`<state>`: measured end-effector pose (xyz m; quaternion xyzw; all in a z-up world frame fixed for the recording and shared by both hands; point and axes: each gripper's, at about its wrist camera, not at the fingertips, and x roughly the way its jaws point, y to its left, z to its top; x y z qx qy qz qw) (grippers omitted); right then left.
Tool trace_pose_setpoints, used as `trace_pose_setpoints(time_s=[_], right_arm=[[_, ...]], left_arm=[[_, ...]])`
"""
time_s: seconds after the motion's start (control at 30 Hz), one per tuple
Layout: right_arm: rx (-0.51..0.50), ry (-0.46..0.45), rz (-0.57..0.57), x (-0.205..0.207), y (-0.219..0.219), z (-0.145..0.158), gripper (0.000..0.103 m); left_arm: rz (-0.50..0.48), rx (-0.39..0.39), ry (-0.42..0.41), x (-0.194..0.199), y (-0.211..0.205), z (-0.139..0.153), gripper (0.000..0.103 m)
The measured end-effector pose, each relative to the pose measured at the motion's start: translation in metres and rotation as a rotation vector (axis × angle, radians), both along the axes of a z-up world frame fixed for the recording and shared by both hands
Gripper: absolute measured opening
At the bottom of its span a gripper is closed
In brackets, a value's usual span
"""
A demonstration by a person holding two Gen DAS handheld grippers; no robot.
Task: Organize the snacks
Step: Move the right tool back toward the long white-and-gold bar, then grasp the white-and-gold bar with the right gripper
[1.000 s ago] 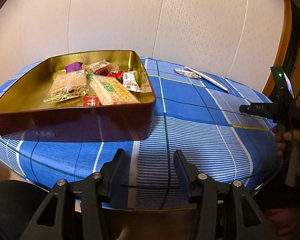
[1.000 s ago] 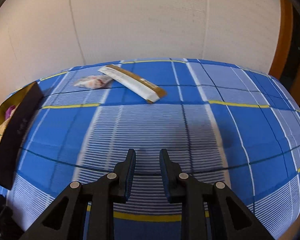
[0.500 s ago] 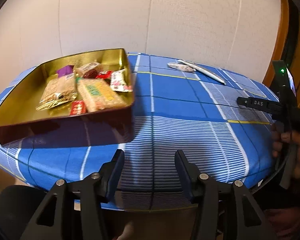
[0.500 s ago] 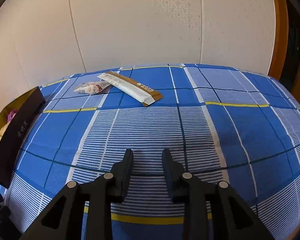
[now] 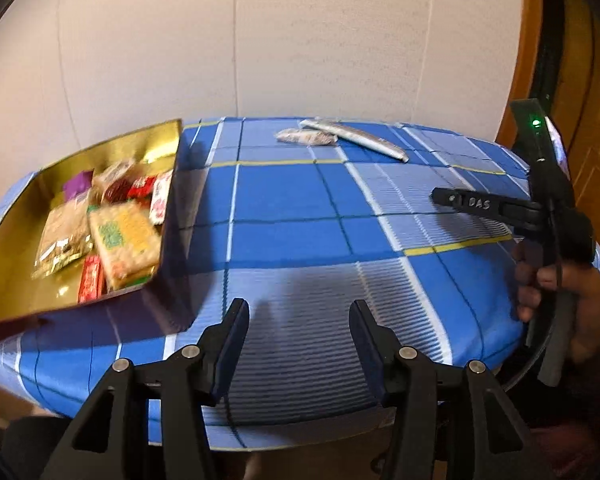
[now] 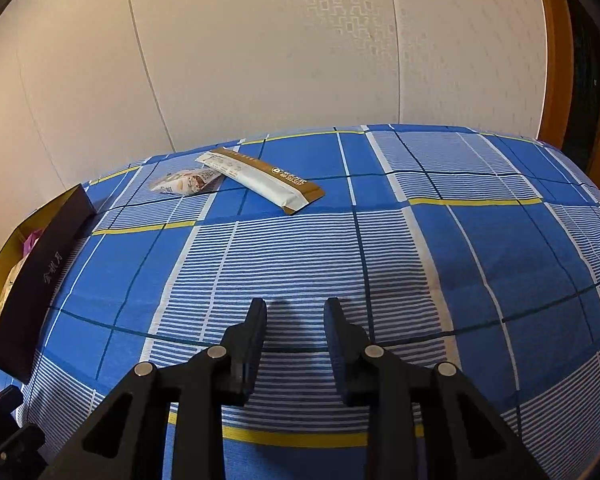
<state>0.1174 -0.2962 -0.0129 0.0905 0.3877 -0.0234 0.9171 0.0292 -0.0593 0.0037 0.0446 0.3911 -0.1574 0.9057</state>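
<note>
- Both the right gripper and left gripper are held with jaws parted and empty, the right's having just been opening.
- The gold box already holds snacks.
- The long bar and small packet, touching at the worktop's far edge, are best approached low and gripped across the bar's width.

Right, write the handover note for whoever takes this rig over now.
Left gripper: open, nothing between its fingers, hanging over the near edge of the blue checked tablecloth.
Right gripper: open and empty; its fingers have just been opening.
Done: several snack packets already lie in the gold-lined box on the table's left side.
Left: two snacks still out on the cloth at the far side, a long white and brown bar and a small pale packet touching its far end. Both need to go into the box.
</note>
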Motion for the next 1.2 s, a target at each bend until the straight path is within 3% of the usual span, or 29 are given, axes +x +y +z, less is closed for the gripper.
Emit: trace_pose_setpoints(time_s=[0.43, 1.2], right_arm=[[-0.024, 0.007, -0.002, 0.002, 0.002, 0.0, 0.03], [0.071, 0.033, 0.051, 0.017, -0.015, 0.004, 0.03]], left_arm=[[-0.02, 0.008, 0.022, 0.015, -0.019, -0.001, 0.053], [-0.01, -0.017, 0.07, 0.037, -0.023, -0.018, 0.053]])
